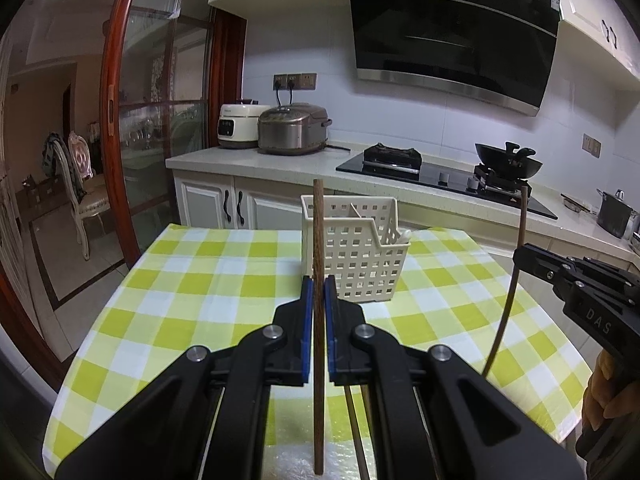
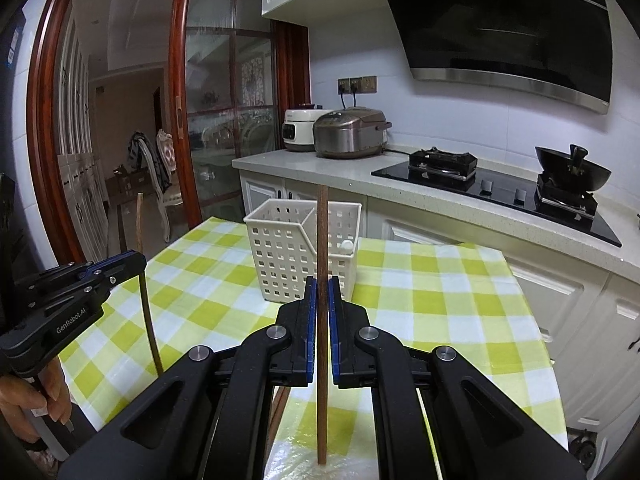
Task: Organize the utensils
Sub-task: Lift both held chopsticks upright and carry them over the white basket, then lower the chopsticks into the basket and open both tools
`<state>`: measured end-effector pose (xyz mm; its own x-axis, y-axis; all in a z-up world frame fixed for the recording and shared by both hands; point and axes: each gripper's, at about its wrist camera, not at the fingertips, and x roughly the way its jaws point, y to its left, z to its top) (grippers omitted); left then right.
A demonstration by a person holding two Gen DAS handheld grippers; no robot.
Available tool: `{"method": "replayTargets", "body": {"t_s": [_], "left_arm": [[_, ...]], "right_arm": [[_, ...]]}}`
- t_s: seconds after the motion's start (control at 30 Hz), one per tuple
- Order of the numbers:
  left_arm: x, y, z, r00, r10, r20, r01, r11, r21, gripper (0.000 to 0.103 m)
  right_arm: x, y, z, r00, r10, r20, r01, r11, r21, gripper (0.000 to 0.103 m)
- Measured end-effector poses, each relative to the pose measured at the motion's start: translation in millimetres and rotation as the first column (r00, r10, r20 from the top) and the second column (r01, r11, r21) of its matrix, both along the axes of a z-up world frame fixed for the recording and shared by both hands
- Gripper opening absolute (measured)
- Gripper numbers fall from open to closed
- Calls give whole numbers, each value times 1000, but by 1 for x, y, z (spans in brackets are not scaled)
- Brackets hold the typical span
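Observation:
My left gripper (image 1: 319,282) is shut on a brown wooden chopstick (image 1: 318,240), held upright above the checked table. My right gripper (image 2: 322,282) is shut on a second brown chopstick (image 2: 322,232), also upright. A cream perforated utensil basket (image 1: 356,256) stands on the table just beyond both grippers; it also shows in the right wrist view (image 2: 296,248). A white utensil tip pokes out of its right compartment (image 1: 404,236). The right gripper shows at the right of the left wrist view (image 1: 520,256), and the left gripper at the left of the right wrist view (image 2: 138,266).
The table carries a yellow-green checked cloth (image 1: 200,300). More chopsticks (image 1: 354,420) lie on the table under the left gripper. Behind are a counter with two rice cookers (image 1: 292,128), a gas hob (image 1: 440,172) with a wok (image 1: 508,160), and a glass sliding door (image 1: 160,120) at left.

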<state>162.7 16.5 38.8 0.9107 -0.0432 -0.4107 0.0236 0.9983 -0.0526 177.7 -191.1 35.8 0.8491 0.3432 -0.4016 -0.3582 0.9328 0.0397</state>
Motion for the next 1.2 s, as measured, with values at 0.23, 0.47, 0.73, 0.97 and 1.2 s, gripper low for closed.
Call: {"method": "replayTargets", "body": {"t_s": [0.23,0.47,0.73,0.97,1.2], "left_arm": [[4,-8,4,1000,-17,9,17,1000,17,6],[16,-11,31,997,-56,45,55,998,19,6],[57,-9,84,993,-68,94,64,997,42,6],[98,-9,145,983,-62,175,57,998,33,6],[147,-6,159,982,-36,186,35,999,6,6]], "right_arm": [[3,2,4,1000,-3,9,3,1000,0,6],[13,11,23,999,12,49,-12,1000,-11,6],[58,19,64,996,17,93,-17,1000,3,6],[95,28,110,986,2,166,-5,1000,19,6],[139,38,122,980,-1,198,-4,1000,23,6]]}}
